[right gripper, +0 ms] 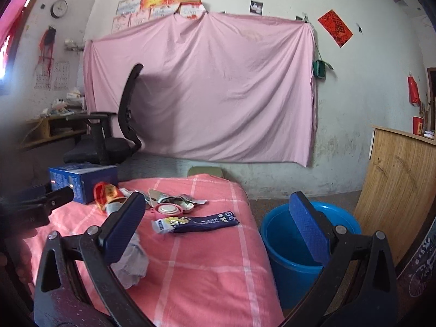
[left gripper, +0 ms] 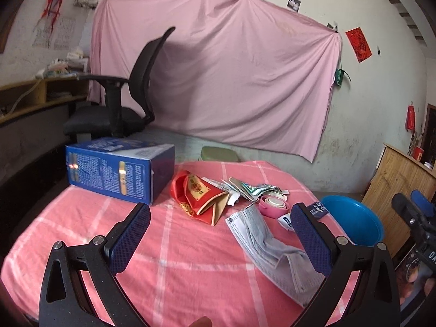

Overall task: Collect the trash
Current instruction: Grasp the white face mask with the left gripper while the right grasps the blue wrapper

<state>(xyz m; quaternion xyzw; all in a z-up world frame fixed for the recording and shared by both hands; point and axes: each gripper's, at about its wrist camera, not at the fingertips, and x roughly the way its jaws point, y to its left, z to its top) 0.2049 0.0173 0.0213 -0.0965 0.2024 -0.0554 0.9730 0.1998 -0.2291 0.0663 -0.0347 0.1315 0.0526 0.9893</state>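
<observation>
Trash lies on a table with a pink checked cloth [left gripper: 163,259]: a grey face mask [left gripper: 261,239], a torn red packet [left gripper: 201,193], a pink round lid [left gripper: 272,203], crumpled wrappers [left gripper: 250,186] and a dark blue wrapper [right gripper: 196,222]. A blue bucket [right gripper: 294,239] stands on the floor at the table's right edge. My left gripper [left gripper: 220,231] is open and empty, just above the cloth, with the mask between its fingers. My right gripper [right gripper: 218,223] is open and empty, over the table's right edge, its right finger in front of the bucket.
A blue carton [left gripper: 120,171] lies at the table's far left. A black office chair [left gripper: 122,103] stands behind it. A pink sheet [left gripper: 231,81] hangs on the back wall. A wooden cabinet [right gripper: 400,182] stands at the right, beyond the bucket.
</observation>
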